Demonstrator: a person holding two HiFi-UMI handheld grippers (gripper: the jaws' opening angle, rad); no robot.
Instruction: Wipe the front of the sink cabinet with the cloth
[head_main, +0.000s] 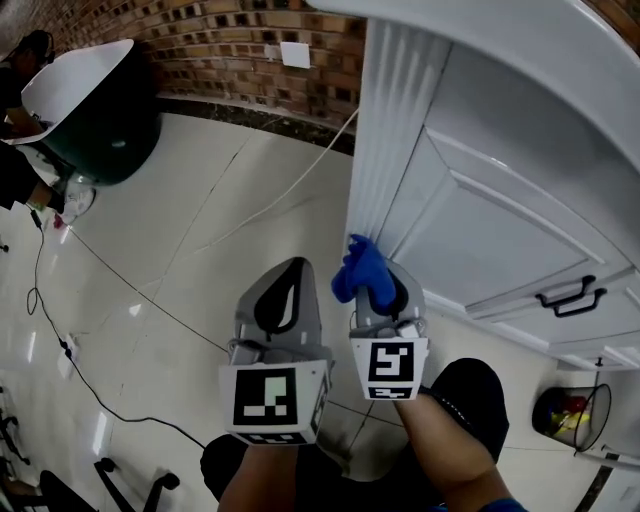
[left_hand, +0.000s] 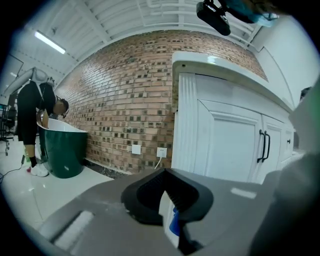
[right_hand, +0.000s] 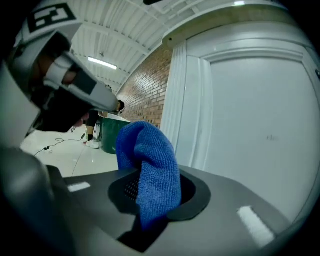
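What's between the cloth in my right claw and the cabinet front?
No object. In the right gripper view the cloth, pinched in the right claw, faces the cabinet front directly; whether it touches can't be told.

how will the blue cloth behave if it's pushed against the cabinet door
Probably floppy: the blue cloth folds over itself above the right tongs pinching it, so it would likely crumple. Its looped weave looks grippy, likely not slippery on the cabinet door.
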